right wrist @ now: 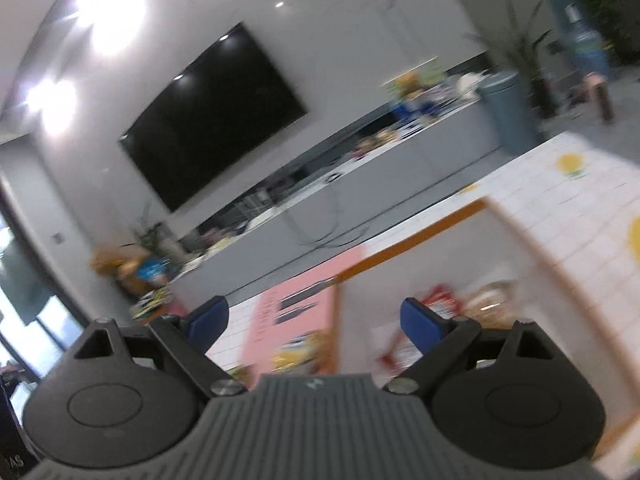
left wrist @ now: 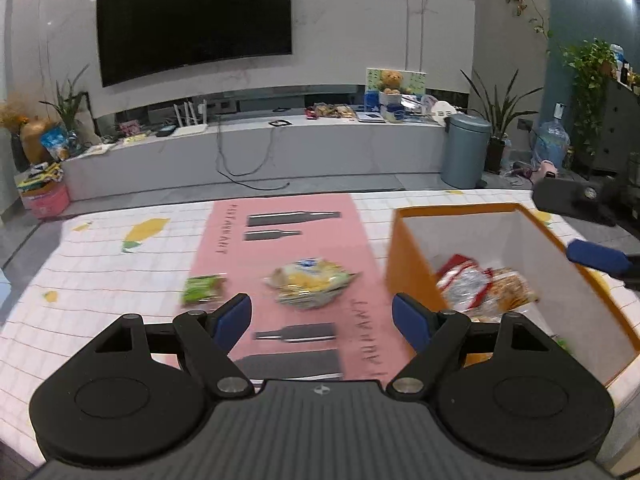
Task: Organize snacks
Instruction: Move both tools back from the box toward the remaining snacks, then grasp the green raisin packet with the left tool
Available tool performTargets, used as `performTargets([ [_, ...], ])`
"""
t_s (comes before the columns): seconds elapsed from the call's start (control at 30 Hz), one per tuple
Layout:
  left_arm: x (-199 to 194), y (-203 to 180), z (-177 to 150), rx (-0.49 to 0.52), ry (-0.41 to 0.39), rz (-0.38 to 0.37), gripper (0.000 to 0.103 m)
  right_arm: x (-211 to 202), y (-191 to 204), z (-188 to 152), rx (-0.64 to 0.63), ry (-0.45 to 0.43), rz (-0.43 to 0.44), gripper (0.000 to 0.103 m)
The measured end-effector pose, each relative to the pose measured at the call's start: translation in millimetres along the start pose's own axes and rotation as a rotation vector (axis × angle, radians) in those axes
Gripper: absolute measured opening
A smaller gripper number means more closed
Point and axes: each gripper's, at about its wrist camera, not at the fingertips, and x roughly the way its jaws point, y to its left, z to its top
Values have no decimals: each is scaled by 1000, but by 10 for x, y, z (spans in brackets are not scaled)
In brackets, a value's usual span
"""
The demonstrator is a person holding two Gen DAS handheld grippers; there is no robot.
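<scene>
My left gripper (left wrist: 320, 316) hangs open over the pink mat (left wrist: 280, 216) with nothing between its fingers. Just ahead of it lies a yellow-green snack bag (left wrist: 312, 282), and a small green packet (left wrist: 202, 289) lies to its left. On the right stands an orange box (left wrist: 408, 264) with a white inside, holding a red-and-white packet (left wrist: 460, 280) and a brown packet (left wrist: 508, 288). One of the right gripper's blue fingers (left wrist: 596, 258) shows above the box's right wall. In the blurred, tilted right wrist view, my right gripper (right wrist: 316, 316) is open and empty above the orange box (right wrist: 420, 236). The box's packets (right wrist: 440, 300) and the yellow-green bag (right wrist: 300, 354) show there too.
The table carries a white grid cloth (left wrist: 100, 280) with yellow prints, and its far edge runs just past the mat. Beyond it are a low TV bench (left wrist: 260, 148) with clutter, a wall television (left wrist: 196, 16), a grey-blue bin (left wrist: 466, 148) and potted plants (left wrist: 500, 120).
</scene>
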Motion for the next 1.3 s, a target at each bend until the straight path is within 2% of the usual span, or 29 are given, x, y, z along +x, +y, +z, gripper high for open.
performTargets([
  [0.1, -25, 195, -37, -16, 3, 36, 94, 143, 231, -126, -81, -40, -13, 89],
  [0.17, -33, 327, -60, -31, 10, 50, 94, 228, 357, -192, -120, -38, 6, 89],
  [0.3, -30, 564, -122, -51, 14, 65, 94, 362, 524, -337, -158, -47, 55, 89],
  [0.43, 50, 803, -191, -74, 30, 67, 94, 493, 614, -440, -186, -31, 64, 89],
  [0.57, 170, 1033, -237, -114, 51, 51, 94, 596, 734, -555, -252, -14, 73, 89],
  [0.67, 279, 1174, -293, -122, 36, -1, 94, 660, 783, -599, -269, 3, 87, 89],
  [0.87, 587, 1236, -248, -112, 83, -16, 93, 878, 805, -697, -300, 67, 40, 89],
  [1.03, 881, 1298, -156, -150, 151, -75, 93, 975, 880, -802, -344, 95, 21, 89],
  [1.3, 1418, 1399, 35, -172, 177, -57, 92, 992, 845, -812, -295, 105, 13, 89],
])
